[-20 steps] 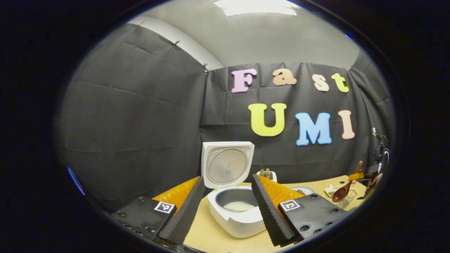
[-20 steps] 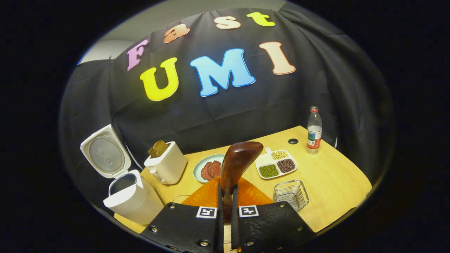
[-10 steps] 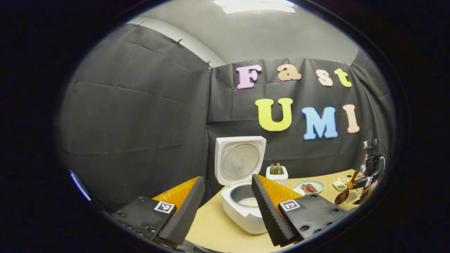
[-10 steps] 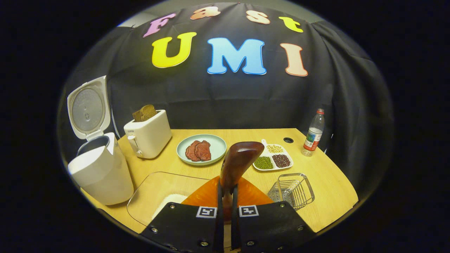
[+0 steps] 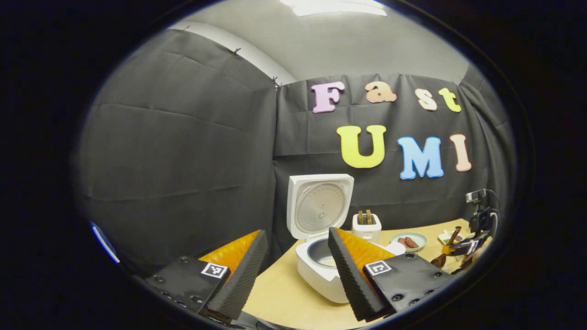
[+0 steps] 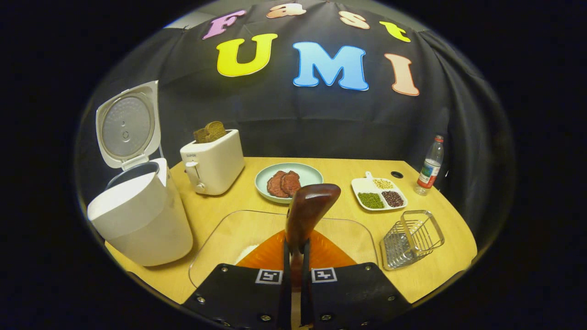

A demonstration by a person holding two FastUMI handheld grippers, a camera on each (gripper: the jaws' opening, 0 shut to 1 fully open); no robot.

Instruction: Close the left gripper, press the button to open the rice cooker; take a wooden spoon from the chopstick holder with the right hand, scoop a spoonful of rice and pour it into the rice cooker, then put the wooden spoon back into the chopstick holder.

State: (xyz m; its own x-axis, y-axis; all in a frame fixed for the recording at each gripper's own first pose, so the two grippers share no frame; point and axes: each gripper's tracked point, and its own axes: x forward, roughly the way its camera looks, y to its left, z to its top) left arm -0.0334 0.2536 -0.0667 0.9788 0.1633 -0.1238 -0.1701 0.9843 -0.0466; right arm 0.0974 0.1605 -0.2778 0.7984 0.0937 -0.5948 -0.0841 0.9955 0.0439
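Note:
The white rice cooker (image 6: 137,220) stands at the table's left with its lid (image 6: 126,126) up and the grey pot showing. My right gripper (image 6: 295,250) is shut on the dark wooden spoon (image 6: 308,213), whose end sticks up over a clear glass tray (image 6: 220,238) with a little white rice (image 6: 245,251). The wire chopstick holder (image 6: 410,238) sits to the right, with nothing in it. In the left gripper view my left gripper (image 5: 296,233) is open, held back from the rice cooker (image 5: 321,270). The right gripper (image 5: 463,247) with the spoon (image 5: 442,259) shows at far right.
A white toaster (image 6: 213,160) with bread stands behind the cooker. A pale plate (image 6: 305,173) of meat slices, a divided dish (image 6: 378,195) of beans and a water bottle (image 6: 429,165) line the back of the wooden table (image 6: 440,256).
The right gripper with the spoon has swung level and come over the glass tray. The left gripper has drawn back and left, so the cooker looks smaller.

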